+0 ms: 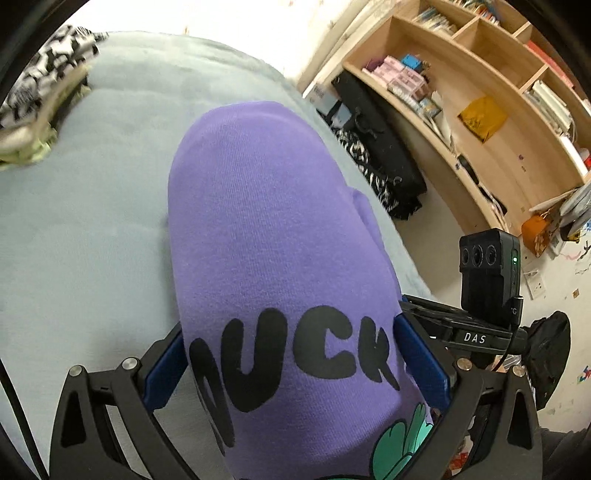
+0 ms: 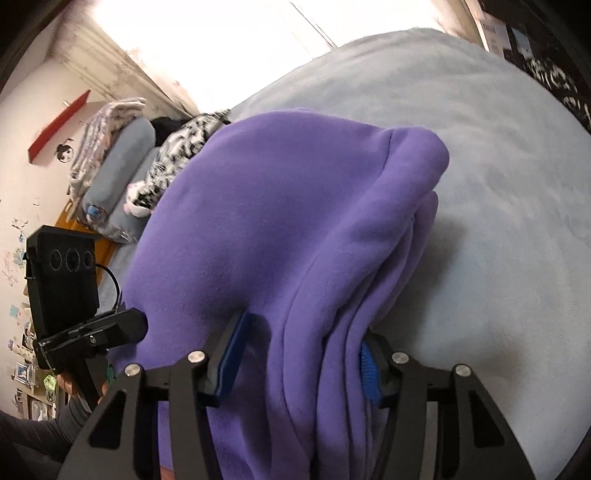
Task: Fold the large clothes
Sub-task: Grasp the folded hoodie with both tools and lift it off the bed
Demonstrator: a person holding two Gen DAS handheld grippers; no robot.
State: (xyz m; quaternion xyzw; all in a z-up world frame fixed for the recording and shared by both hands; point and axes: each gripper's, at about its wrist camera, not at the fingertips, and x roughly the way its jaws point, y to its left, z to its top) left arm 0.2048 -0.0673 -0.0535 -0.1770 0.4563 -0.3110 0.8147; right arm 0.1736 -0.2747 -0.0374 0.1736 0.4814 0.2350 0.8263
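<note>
Over the pale grey plush bedcover [image 1: 92,206], we hold a folded purple fleece sweatshirt with black lettering [image 1: 273,236] between both tools. Our left gripper [image 1: 291,365] clamps its blue pads on the printed end; our right gripper [image 2: 299,354] pinches the stacked layered edge [image 2: 332,295]. Beside the bed stands a light wooden bookshelf [image 1: 491,122]; grey pillows [image 2: 122,162] lie at its head.

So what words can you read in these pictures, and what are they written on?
"DUCK": big black letters on the purple sweatshirt, partly cut off by the left gripper.
"DAS": white letters on the black bar under the small camera box.
Book spines and boxes on the wooden shelf: too small to read.
Papers on the wall in the right wrist view: too blurred.
</note>
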